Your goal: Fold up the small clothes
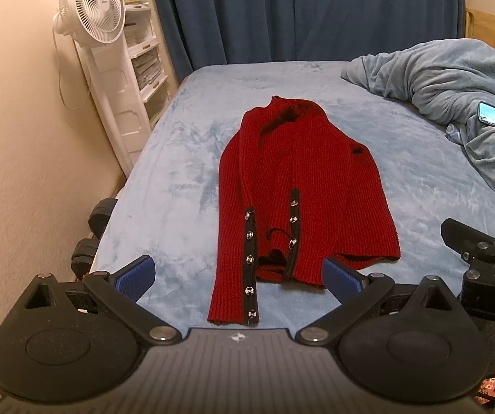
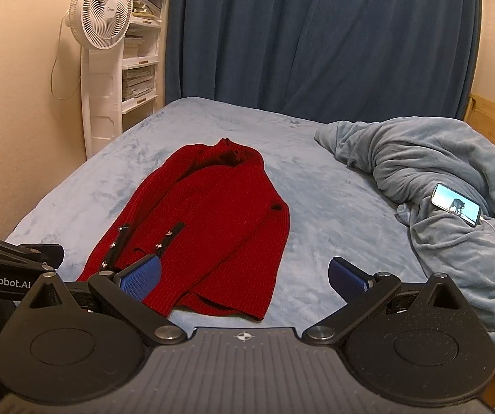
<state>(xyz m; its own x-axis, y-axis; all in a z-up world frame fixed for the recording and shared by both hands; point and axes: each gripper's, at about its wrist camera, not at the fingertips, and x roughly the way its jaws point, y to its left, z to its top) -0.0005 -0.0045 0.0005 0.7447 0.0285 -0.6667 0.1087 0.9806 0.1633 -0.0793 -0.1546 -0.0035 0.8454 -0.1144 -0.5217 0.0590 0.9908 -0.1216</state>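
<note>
A red knitted cardigan (image 1: 302,186) with black button bands and silver buttons lies on the light blue bed, its sides folded in and its hem toward me. One long sleeve (image 1: 237,276) runs down its left side to the near edge. My left gripper (image 1: 239,276) hovers open above the hem, nothing between its blue pads. In the right wrist view the cardigan (image 2: 213,227) lies ahead and to the left. My right gripper (image 2: 244,277) is open over its near right corner, holding nothing.
A crumpled grey-blue blanket (image 2: 437,179) is heaped at the right with a lit phone (image 2: 456,208) and its cable on it. A white standing fan (image 1: 92,10) and a shelf unit stand at the left by the wall. Dark blue curtains (image 2: 316,34) hang behind the bed.
</note>
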